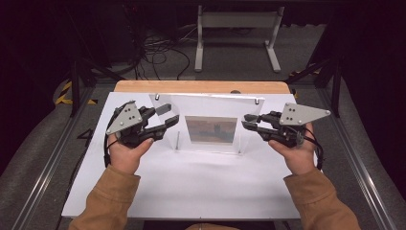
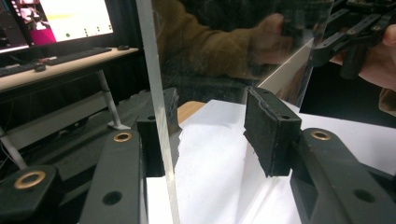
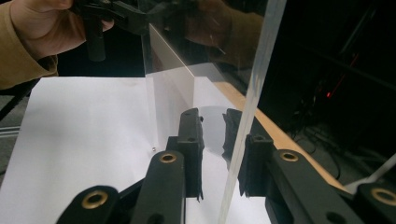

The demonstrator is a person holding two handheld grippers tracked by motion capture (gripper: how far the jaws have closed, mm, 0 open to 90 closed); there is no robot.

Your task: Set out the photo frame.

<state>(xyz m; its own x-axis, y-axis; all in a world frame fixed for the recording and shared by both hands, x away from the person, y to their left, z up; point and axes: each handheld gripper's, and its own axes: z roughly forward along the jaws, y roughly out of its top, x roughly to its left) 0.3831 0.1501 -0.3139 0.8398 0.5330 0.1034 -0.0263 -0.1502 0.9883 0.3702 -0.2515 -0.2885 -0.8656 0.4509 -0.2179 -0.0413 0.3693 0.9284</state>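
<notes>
Acrylic frame [image 1: 210,122] stands upright on the white sheet [image 1: 191,182]; left gripper [image 1: 165,117] and right gripper [image 1: 248,120], jaws apart, straddle its side edges.

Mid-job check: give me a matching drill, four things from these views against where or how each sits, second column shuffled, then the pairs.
1. left gripper
2. right gripper
3. clear acrylic frame
4. white sheet

A. lies flat, covers the table
B. stands upright, photo inside
C. jaws open astride the frame's right edge
D. jaws open astride the frame's left edge

Pairs: 1-D, 2-C, 3-B, 4-A
</notes>
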